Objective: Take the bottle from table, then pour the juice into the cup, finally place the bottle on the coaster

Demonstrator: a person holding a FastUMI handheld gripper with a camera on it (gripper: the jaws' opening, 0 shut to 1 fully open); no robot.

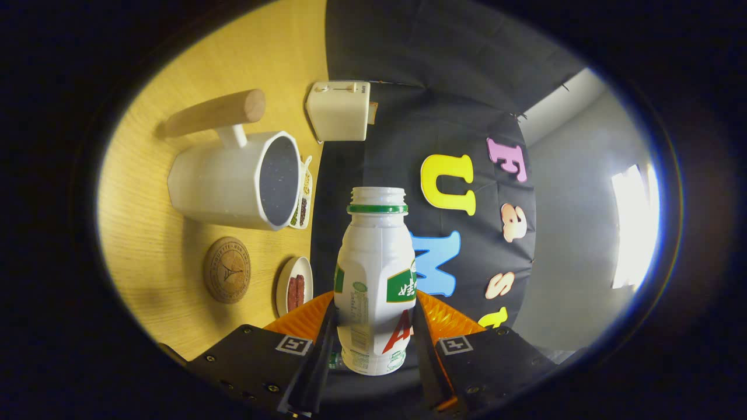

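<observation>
white plastic filled the space between my fingers: the bottle [376, 280] sat clamped in the gripper [373, 344], both fingers pressed against its sides low down on the body. its cap was off and the open neck, with a green ring under the thread, pointed away from me along the fingers. the whole view was rolled over, so the wooden table [146, 233] stood up on one side; i judged the bottle was lifted clear of it and tipped well over on its side.

so taking the bottle was done, by my reading. the cup [239, 181], a white faceted one with a wooden handle, stood on the table beyond the fingers and off to the side of the bottle's mouth, well apart from it. i saw no stream of juice and could not tell whether the dark inside held any liquid, so i could not say if the pour was finished or yet to come. the coaster [227, 269], a round cork disc, lay bare near the cup, so the last step remained.

the bottle's label carried green and red print, too warped to read. the coaster had a stamped tower emblem ringed by lettering i could not make out.
</observation>
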